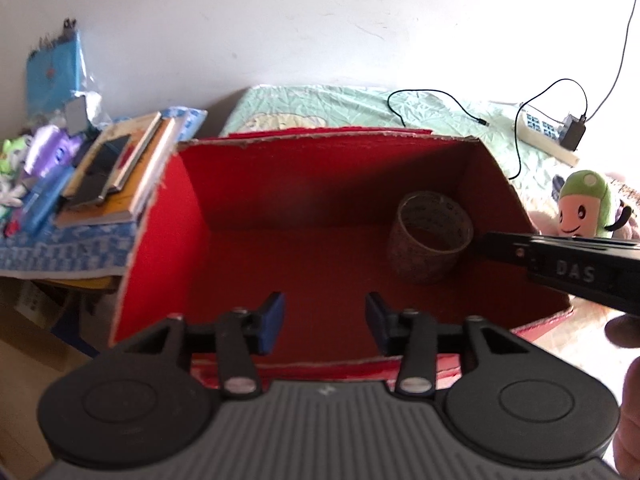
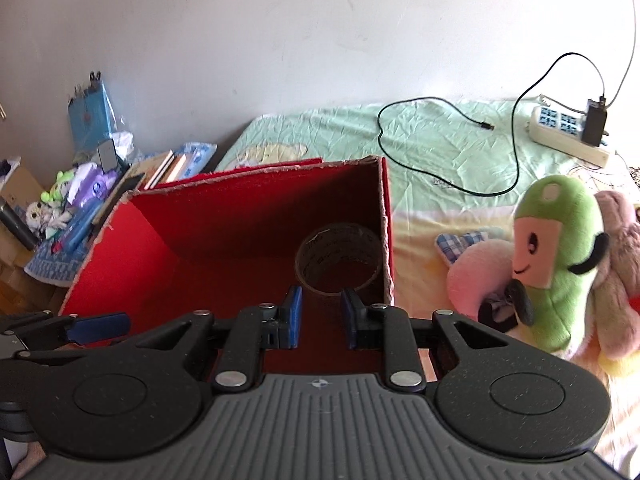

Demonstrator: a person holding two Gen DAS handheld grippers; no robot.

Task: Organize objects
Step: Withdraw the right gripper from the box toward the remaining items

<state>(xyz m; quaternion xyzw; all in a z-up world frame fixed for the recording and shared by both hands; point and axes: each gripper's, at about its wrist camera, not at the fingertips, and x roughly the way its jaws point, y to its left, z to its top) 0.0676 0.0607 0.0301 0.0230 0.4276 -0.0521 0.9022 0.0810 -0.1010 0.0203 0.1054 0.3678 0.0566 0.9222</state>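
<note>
Tape roll (image 2: 338, 261) in box (image 1: 168, 216) — tongs seemingly empty.

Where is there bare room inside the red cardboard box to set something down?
The red cardboard box has bare floor across its left and middle, between the left wall and the clear tape roll in the back right corner. The left gripper and right gripper hang open over the front. Outside, the stacked books crowd the left.

Red cardboard box (image 1: 240, 208), open top, on bed. Tape roll (image 1: 434, 236) inside, lying on its side w/ core open, at right rear corner, near right wall.
</note>
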